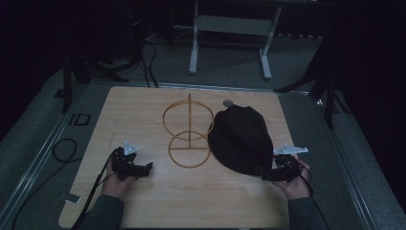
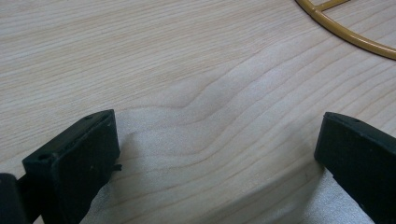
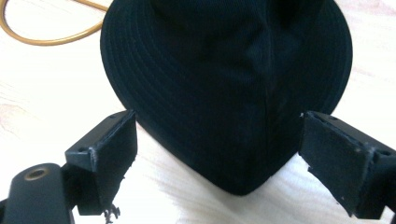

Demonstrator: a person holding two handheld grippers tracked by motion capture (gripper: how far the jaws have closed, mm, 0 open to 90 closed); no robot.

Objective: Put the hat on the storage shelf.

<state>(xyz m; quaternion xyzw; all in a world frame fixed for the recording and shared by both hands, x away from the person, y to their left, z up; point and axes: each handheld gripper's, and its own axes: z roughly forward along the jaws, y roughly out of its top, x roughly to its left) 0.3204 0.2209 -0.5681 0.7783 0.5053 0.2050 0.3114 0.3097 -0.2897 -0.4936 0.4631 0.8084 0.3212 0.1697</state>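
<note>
While unheld, black hat point(image 3: 224, 88) brim between right tool point(image 3: 217, 154) jaws.

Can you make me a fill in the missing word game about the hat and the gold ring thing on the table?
1. The hat lying on the wooden table is the colour ____.
2. The gold wire stand sits on the hat's ____ side in the high view.
3. The right gripper has its jaws open with the hat's ____ between them.
4. The left gripper is open over bare ____.

Missing words: black; left; brim; wood
</note>
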